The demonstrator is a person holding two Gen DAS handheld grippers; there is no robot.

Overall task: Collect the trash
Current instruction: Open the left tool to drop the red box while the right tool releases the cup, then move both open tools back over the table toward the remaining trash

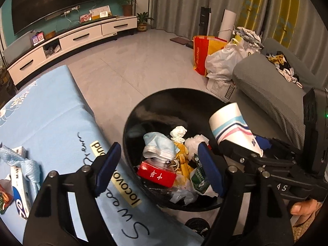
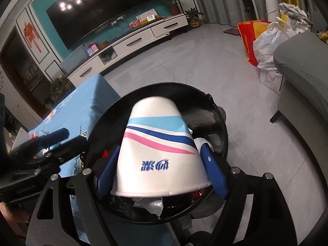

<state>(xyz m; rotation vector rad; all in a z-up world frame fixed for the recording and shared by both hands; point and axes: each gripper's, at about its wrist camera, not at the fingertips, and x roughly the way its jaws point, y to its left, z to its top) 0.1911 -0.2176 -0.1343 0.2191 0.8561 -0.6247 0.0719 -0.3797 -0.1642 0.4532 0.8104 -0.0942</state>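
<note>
A black round trash bin [image 1: 143, 110] stands on the floor beside the blue-covered table [image 1: 51, 110]. It holds a red box [image 1: 156, 174], a blue face mask [image 1: 158, 145], tissues and wrappers. My right gripper [image 2: 162, 170] is shut on a white paper cup [image 2: 162, 143] with blue and pink stripes, held upside down over the bin [image 2: 221, 127]. The cup also shows in the left wrist view [image 1: 233, 129]. My left gripper [image 1: 158, 170] is open and empty, above the bin's near rim. The left gripper also shows at the left of the right wrist view [image 2: 55, 141].
On the table lie a toothpaste box [image 1: 19, 186], a light blue cloth [image 1: 24, 164] and a snack wrapper [image 1: 4, 196]. A grey sofa [image 1: 272, 90] stands right of the bin. Bags [image 1: 221, 59] sit by it. A TV cabinet [image 1: 71, 39] lines the far wall.
</note>
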